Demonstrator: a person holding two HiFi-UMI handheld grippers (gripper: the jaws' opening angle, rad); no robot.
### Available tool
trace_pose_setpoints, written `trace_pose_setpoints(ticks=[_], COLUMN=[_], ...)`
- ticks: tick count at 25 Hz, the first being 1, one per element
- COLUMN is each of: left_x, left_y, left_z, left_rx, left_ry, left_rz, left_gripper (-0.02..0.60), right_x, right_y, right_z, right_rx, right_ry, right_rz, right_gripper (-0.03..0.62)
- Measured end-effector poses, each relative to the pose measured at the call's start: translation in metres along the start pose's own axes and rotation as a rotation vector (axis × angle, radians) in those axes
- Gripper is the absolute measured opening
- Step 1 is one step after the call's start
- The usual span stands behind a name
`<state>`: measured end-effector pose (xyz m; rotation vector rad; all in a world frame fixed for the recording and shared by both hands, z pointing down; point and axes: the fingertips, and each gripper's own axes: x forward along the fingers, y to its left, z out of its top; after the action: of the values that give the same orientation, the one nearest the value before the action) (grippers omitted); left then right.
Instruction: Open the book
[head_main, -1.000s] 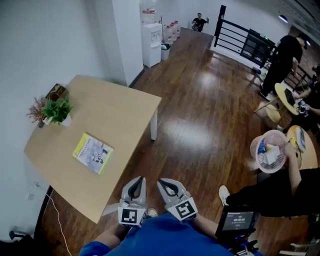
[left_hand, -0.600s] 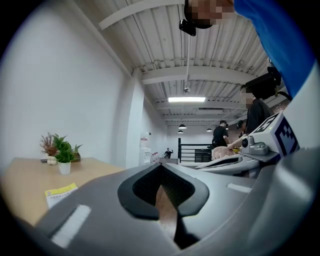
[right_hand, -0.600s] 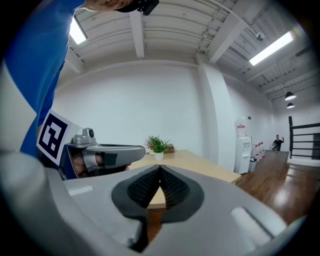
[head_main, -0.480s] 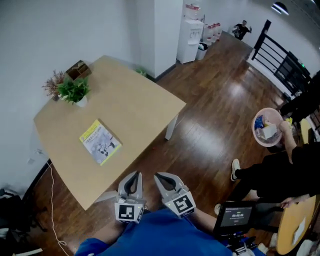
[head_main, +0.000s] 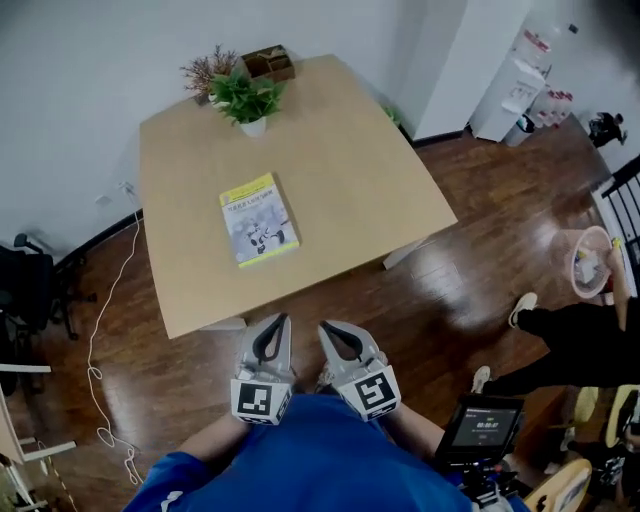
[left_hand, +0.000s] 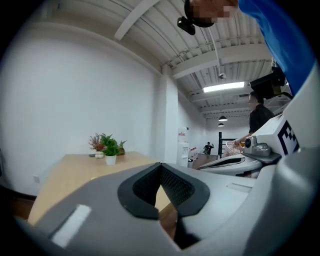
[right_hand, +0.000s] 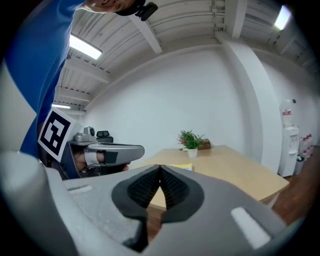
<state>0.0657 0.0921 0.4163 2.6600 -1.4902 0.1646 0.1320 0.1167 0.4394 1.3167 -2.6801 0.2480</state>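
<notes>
A closed book (head_main: 258, 219) with a yellow and grey cover lies flat on the light wooden table (head_main: 350, 170), near its middle. Both grippers are held close to my body, short of the table's near edge. My left gripper (head_main: 278, 322) is shut with nothing between its jaws, and my right gripper (head_main: 327, 329) beside it is shut and empty too. In the right gripper view a yellow sliver of the book (right_hand: 182, 166) shows just above the jaw tips. The left gripper view shows the table (left_hand: 80, 167) but the jaws hide the book.
A small potted plant (head_main: 246, 100), dried flowers and a brown box (head_main: 266, 62) stand at the table's far edge by the white wall. A cable (head_main: 110, 300) trails on the wooden floor at left. A seated person (head_main: 575, 340) and a water dispenser (head_main: 507, 95) are off to the right.
The head view has swung round: the table and book now sit straight ahead and closer. The grippers stay shut and side by side in front of me.
</notes>
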Motion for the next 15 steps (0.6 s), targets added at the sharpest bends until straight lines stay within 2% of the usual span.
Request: trace_pose_setpoints(ticks=[4,8,15], left_x=[-0.017,-0.025,-0.032], left_y=[0.025,0.043,0.059], left_z=[-0.007,-0.004,0.001], left_rx=[-0.016,-0.035,-0.042], left_ry=[0.012,-0.012,-0.029], left_rz=[0.079,0.136,0.13], left_gripper=[0.006,0.007,0.008], right_x=[0.02,0.032,0.049], right_y=[0.023,0.032,0.039], right_z=[-0.002,0.006,0.014], right_rx=[-0.005,-0.015,-0.021], right_ry=[0.026,0.018,0.015], right_rz=[0.09,0.116,0.103], right_gripper=[0.002,0.003,0.003])
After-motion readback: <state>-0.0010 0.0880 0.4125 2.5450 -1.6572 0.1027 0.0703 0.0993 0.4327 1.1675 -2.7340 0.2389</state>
